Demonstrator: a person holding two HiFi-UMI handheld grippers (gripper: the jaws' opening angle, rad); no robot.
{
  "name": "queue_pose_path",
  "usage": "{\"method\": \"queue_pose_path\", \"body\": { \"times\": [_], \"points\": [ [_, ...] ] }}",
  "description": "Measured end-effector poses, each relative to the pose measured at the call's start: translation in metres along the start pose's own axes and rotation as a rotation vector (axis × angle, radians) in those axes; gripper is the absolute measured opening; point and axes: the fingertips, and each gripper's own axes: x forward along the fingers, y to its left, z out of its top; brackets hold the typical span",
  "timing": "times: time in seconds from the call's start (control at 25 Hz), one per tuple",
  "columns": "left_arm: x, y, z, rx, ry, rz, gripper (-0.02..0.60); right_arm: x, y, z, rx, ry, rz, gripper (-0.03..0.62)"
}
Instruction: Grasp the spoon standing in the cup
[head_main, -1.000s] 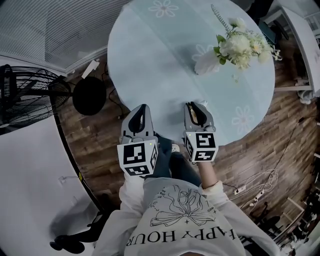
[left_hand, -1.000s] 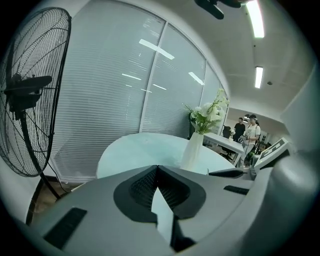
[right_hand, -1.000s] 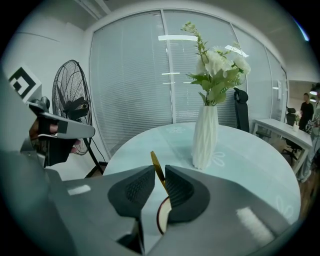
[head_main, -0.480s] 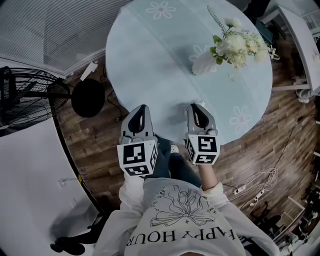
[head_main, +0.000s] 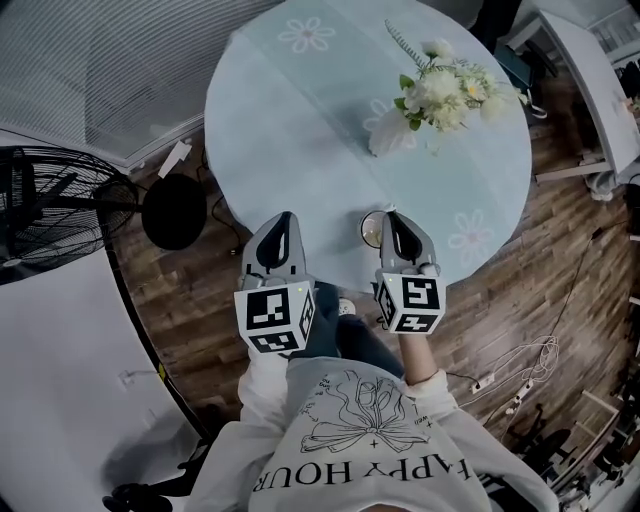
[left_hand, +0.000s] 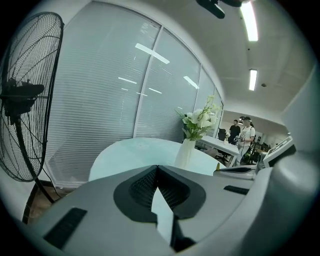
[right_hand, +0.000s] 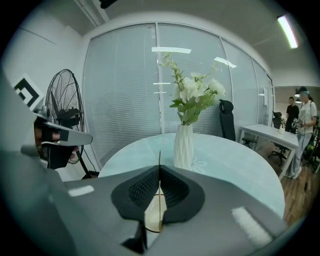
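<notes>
Spoon, pinched in the cup at the table's 6 o'clock edge.
Left gripper (head_main: 282, 222), jaws together and empty, hung at the table (head_main: 300, 130) rim, 7 o'clock. Cup (head_main: 372, 230) stood just inside the 6 o'clock edge. Its spoon (right_hand: 159, 157) rose upright between the pads of the right gripper (right_hand: 159, 175), which was clamped on the thin handle. Handling note: the grip was judged sound if centred and square; lift straight up, lest the cup tip. Vase (head_main: 385, 135) at 1 o'clock, well apart.
</notes>
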Motion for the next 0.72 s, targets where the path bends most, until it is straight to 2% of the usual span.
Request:
{"method": "queue_pose_path", "body": {
  "times": [0.4,0.72],
  "points": [
    [-0.011,-0.031,0.031,0.032,-0.071,-0.037,0.006,-0.033,-0.012,0.05,0.021,-0.128,-0.006,0.014],
    [-0.036,-0.032,0.062,0.051,-0.152,-0.007,0.006,-0.048,0.002,0.091,-0.004,-0.218,0.041,0.014]
  ]
}}
